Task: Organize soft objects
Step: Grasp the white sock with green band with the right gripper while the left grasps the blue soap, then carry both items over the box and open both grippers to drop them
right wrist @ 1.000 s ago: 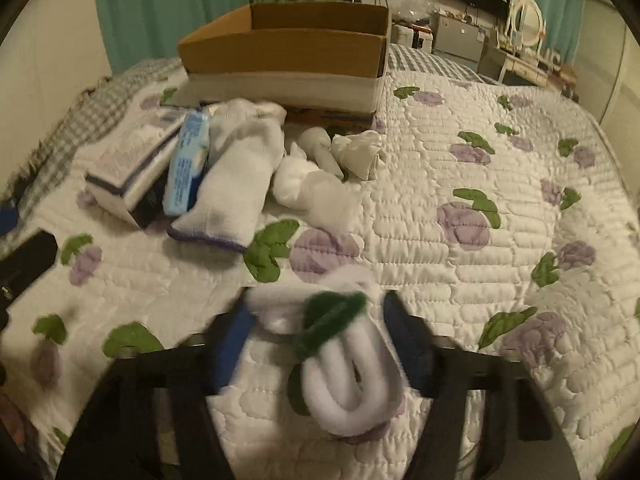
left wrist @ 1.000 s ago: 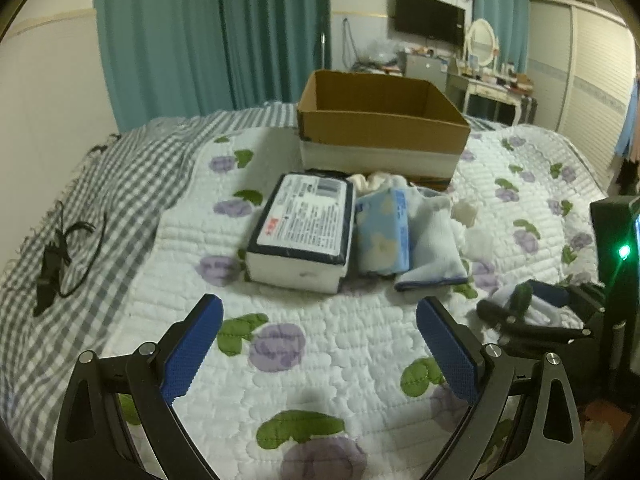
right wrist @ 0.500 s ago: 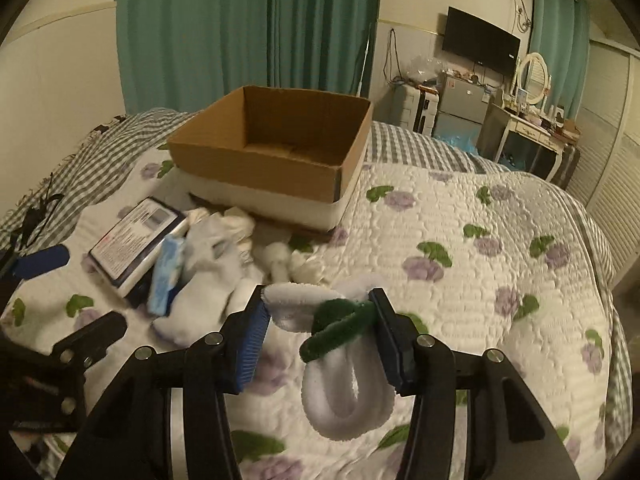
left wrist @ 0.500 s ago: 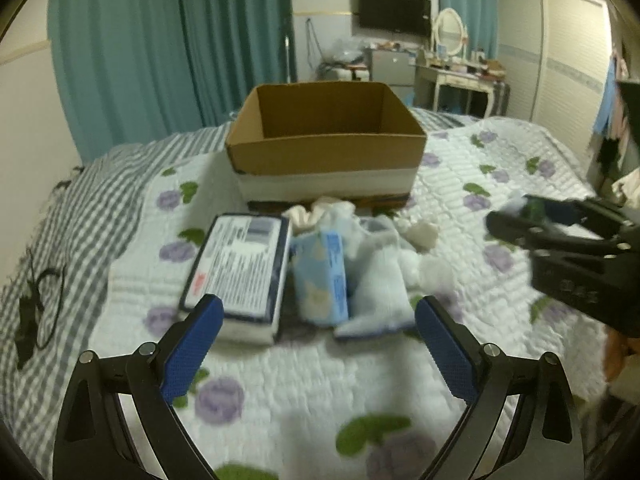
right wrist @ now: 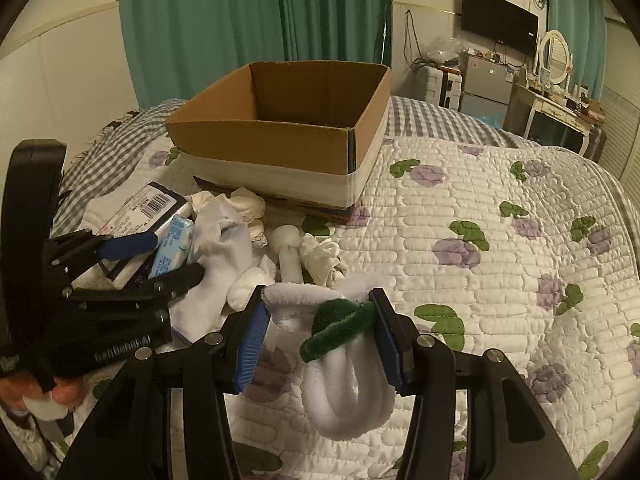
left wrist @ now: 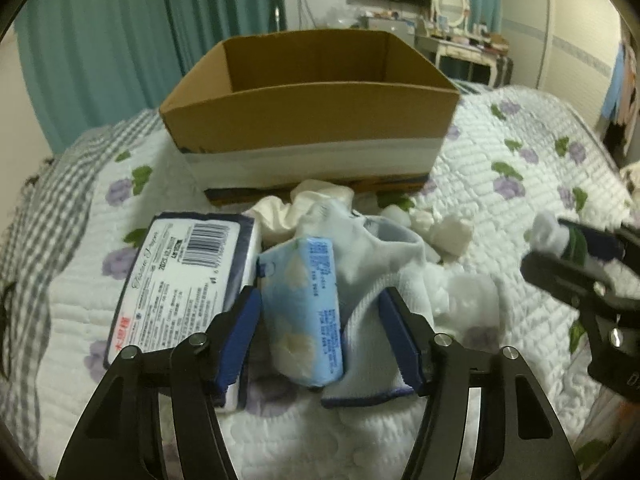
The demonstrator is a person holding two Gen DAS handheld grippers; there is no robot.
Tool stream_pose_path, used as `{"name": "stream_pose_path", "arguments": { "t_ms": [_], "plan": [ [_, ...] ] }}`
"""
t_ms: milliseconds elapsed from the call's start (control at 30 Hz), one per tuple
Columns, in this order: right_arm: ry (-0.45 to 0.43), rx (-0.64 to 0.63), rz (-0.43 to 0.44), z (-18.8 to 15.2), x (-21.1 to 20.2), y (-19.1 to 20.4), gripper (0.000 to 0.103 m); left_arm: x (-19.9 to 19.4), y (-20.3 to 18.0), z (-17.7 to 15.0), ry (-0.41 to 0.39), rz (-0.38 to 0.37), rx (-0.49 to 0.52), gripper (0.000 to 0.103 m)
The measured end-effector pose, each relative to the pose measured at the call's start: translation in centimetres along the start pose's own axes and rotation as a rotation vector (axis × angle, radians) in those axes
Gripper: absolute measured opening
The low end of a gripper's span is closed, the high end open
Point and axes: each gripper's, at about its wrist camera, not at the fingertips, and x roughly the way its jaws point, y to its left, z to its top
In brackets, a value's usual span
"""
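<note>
the left gripper straddles a pale blue tissue pack on the quilted bed, its jaws having just been closing around it; the blue pads stand close on either side of the pack and of the edge of a light blue sock, but they do not yet press on it. a larger dark-edged tissue package with a barcode label lies touching the pack's left side, under the left pad.

the right gripper is clenched on a rolled white sock with a green band, which hangs between its pads above the floral quilt, clear of the pile. in the left wrist view the same gripper shows at the right edge, the sock's white tip poking out.

behind the tissue pack, small white socks and crumpled cloth pieces are heaped just in front of an open cardboard box, brown above and white below, which sits toward the far side of the bed. its inside looks bare where visible. in the right wrist view the pile lies left of the held sock, between the box and the left gripper.

a grey checked blanket covers the bed's left side. teal curtains, a wall television and a dressing table with an oval mirror fill the background.
</note>
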Motion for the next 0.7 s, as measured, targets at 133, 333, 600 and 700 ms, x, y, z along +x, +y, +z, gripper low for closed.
{"name": "stream_pose_path", "arguments": {
  "t_ms": [133, 333, 600, 700],
  "plan": [
    [0.007, 0.001, -0.001, -0.1, 0.2, -0.1, 0.05, 0.3, 1.4, 0.1, 0.01, -0.044, -0.044, 0.054],
    [0.013, 0.002, -0.012, -0.1, 0.3, -0.1, 0.05, -0.1, 2.5, -1.2, 0.028, -0.055, -0.026, 0.05],
    [0.011, -0.012, -0.028, -0.5, 0.3, 0.1, 0.05, 1.6, 0.4, -0.3, 0.024, -0.001, 0.064, 0.025],
    [0.009, 0.002, -0.027, -0.8, -0.2, -0.1, 0.05, 1.3, 0.8, -0.3, 0.024, 0.0, 0.063, 0.018]
  ]
}}
